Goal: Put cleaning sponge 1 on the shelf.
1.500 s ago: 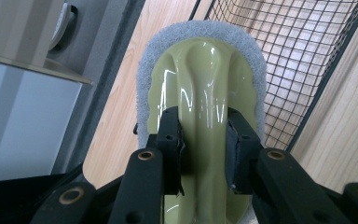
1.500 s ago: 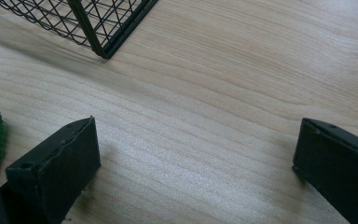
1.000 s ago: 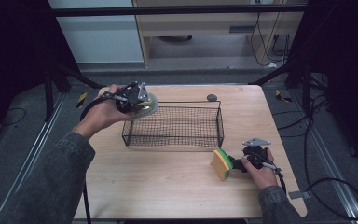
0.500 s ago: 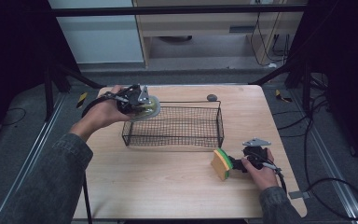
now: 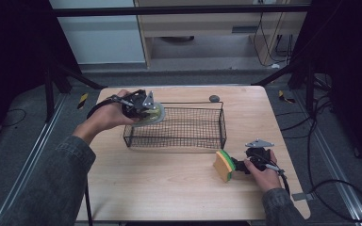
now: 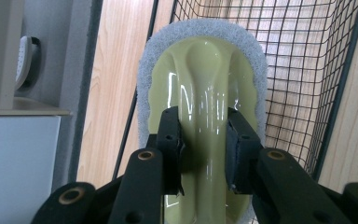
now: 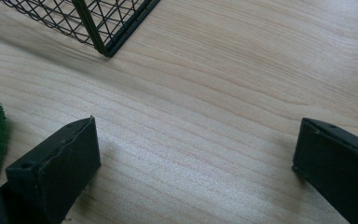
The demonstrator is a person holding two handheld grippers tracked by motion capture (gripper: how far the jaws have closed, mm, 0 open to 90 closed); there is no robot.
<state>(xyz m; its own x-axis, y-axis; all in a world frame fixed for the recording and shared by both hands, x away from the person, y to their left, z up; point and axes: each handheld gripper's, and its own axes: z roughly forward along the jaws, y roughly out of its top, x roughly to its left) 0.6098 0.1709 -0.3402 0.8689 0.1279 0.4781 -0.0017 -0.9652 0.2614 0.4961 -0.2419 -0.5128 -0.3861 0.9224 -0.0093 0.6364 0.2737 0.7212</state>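
A pale green scrubbing brush (image 6: 205, 93) with a glossy plastic handle and a grey scouring pad is held above the far left corner of a black wire basket (image 5: 188, 127). The left gripper (image 5: 139, 104) has its fingers (image 6: 170, 140) clamped on the handle's raised central ridge. It looks light and stiff, though the shiny plastic may be slippery; that ridge seems the surest place to hold. Near and right on the wooden table (image 5: 169, 188), the right gripper (image 5: 240, 165) rests with fingers (image 7: 60, 163) spread apart, gripping nothing, just beside a yellow-and-green sponge (image 5: 224, 165).
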